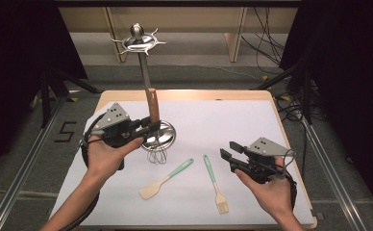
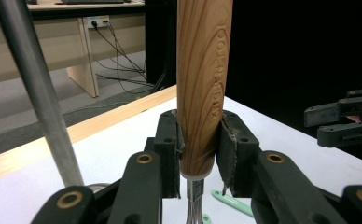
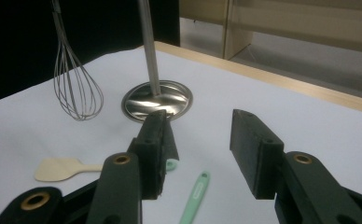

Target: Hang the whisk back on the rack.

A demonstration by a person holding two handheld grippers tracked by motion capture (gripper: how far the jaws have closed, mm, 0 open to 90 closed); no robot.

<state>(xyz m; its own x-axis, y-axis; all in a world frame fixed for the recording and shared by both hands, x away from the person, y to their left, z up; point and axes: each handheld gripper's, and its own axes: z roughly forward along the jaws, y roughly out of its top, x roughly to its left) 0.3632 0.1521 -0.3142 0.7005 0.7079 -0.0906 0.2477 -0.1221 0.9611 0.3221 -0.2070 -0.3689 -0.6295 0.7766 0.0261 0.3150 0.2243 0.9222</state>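
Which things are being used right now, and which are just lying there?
In use:
- whisk, clamped by its wooden handle in the left claw
- metal stand with hooks, right beside it

Lying about:
- spatula
- pastry brush
- right claw is open, holding nothing

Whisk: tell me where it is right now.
In the high view the whisk hangs upright left of centre, its wooden handle clamped in the left tool, beside the metal stand.

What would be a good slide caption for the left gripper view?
Left gripper clamps a whisk's wooden handle upright above the white table, beside the steel stand pole.
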